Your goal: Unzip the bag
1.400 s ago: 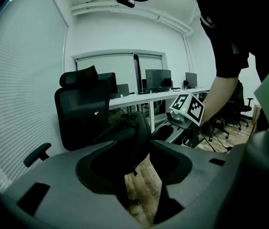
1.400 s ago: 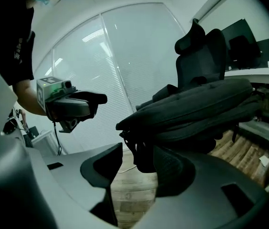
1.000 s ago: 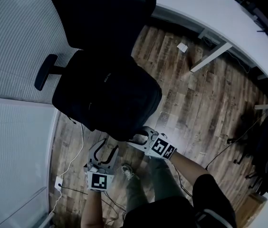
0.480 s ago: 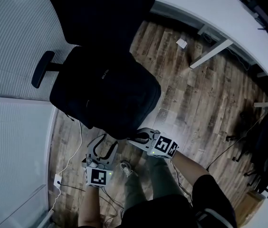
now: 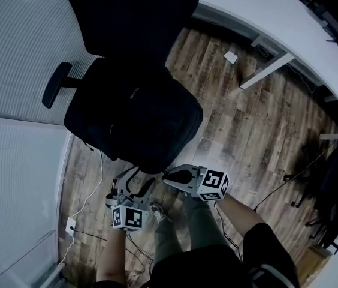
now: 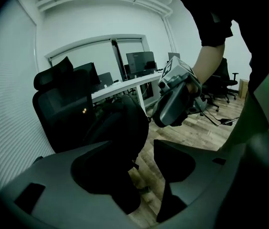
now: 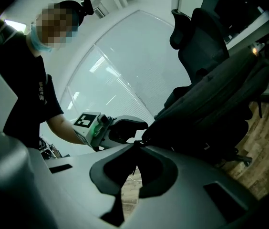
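Seen from your head, the black bag point(image 5: 136, 116) sits on the seat of an office chair point(image 5: 130, 11) at 12 o'clock. Both tools work at its near edge. Only the left gripper view takes in the row of monitors point(image 6: 139, 63) on the long white counter point(image 5: 277, 23), which the head view sees only as a bare white band curving from 12 to 3 o'clock. Only the right gripper view shows you standing in a dark short-sleeved shirt. The floor point(image 5: 247, 119) is wood plank. A pale ribbed wall point(image 5: 19, 41) runs down the 9 o'clock side, and a white cable point(image 5: 94, 191) trails along its foot.

Your left tool point(image 5: 136, 183) has just been opening and its jaws stand wide apart. Nothing is pressed between them, and floor and the bag's lower edge show through the gap. Your right tool point(image 5: 169, 174) has its jaws drawn together, tips pinched on the bag's near edge. No view shows whether a zip tab is caught there.
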The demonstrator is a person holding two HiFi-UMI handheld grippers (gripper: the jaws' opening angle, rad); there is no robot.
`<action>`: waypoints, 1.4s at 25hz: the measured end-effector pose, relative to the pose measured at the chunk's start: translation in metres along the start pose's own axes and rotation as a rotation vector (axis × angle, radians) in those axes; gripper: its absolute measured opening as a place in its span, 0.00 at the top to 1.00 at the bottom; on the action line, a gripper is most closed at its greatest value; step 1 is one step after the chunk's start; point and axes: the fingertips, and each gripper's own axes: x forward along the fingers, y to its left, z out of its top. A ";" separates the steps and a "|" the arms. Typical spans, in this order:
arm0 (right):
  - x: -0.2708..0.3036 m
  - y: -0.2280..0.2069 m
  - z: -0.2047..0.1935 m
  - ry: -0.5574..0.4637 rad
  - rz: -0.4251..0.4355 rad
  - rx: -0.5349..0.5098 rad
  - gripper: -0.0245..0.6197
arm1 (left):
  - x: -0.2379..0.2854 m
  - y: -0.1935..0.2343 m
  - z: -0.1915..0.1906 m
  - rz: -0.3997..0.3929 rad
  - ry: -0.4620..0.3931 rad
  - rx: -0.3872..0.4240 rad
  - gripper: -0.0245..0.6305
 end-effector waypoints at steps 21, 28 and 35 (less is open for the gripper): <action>-0.007 0.007 0.022 -0.085 0.139 0.219 0.89 | 0.020 0.005 0.010 0.093 0.109 0.153 0.79; -0.018 0.006 0.036 -0.140 0.182 0.353 0.89 | 0.021 0.006 0.012 0.112 0.121 0.083 0.83; -0.035 -0.002 0.049 -0.122 0.189 0.397 0.89 | 0.018 0.011 0.013 0.123 0.168 0.025 0.83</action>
